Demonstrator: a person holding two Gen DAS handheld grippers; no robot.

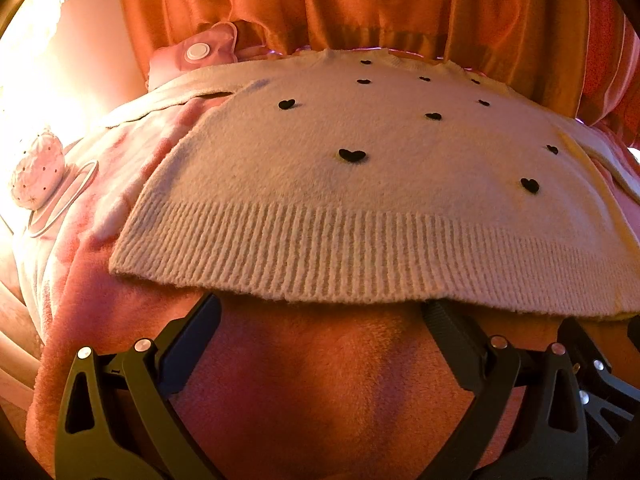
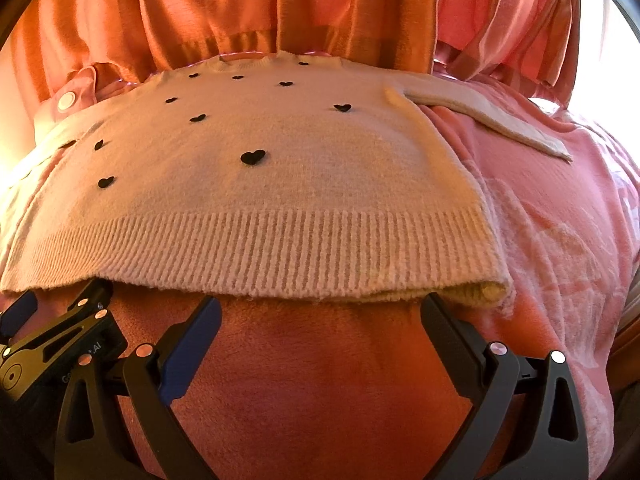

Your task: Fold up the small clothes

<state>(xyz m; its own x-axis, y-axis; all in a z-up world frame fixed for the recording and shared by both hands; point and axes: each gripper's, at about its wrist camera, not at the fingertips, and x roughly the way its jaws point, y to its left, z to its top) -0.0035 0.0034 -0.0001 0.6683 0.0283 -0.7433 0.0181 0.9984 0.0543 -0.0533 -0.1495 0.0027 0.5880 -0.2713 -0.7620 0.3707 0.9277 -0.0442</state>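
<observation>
A small cream knit sweater (image 1: 360, 184) with black hearts lies flat on a pink fleece blanket (image 1: 312, 380), its ribbed hem toward me. It also shows in the right wrist view (image 2: 256, 200), with one sleeve (image 2: 492, 120) stretched out to the right. My left gripper (image 1: 320, 308) is open, its fingertips at the hem's near edge, toward the left half. My right gripper (image 2: 320, 304) is open, its fingertips at the hem near the right corner. The left gripper's body (image 2: 52, 340) shows at the lower left of the right wrist view. Neither holds anything.
Orange curtains (image 1: 360, 0) hang behind the sweater. A pink item with a white snap (image 1: 196, 52) lies at the back left. A small pink-and-white dotted object with a white cord (image 1: 40, 168) sits at the left. The blanket (image 2: 560, 220) extends right.
</observation>
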